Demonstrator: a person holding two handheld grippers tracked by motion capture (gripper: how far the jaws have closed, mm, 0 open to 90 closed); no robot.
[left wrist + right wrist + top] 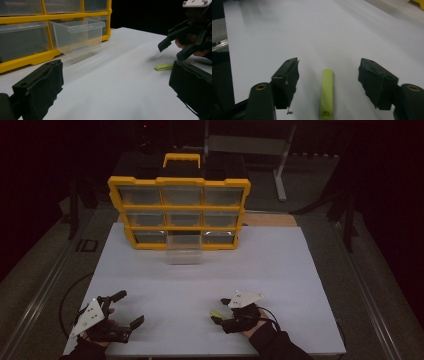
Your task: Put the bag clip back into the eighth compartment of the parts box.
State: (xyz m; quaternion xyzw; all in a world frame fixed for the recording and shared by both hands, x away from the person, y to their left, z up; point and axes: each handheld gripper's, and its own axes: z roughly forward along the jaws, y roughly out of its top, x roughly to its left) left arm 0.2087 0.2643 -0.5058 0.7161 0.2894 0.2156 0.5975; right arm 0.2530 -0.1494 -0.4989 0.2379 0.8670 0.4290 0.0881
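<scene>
A small flat lime-green strip (327, 95) lies on the white sheet, between the jaws of my right gripper (329, 65), whose pads stand apart on either side without touching it. From above, the strip (215, 313) pokes out at the tips of the right gripper (220, 310), low over the sheet at the front right. My left gripper (131, 307) rests at the front left, wide open with nothing between its jaws. In the left gripper view, my own gripper (117, 87) frames the strip (164, 67) and the right gripper (172, 51) above it.
A yellow-framed organiser (179, 182) with clear drawers stands upright at the back of the white sheet (200, 285). One clear drawer (184, 254) of its bottom row is pulled out onto the sheet; it also shows as the drawer (77, 35) in the left gripper view.
</scene>
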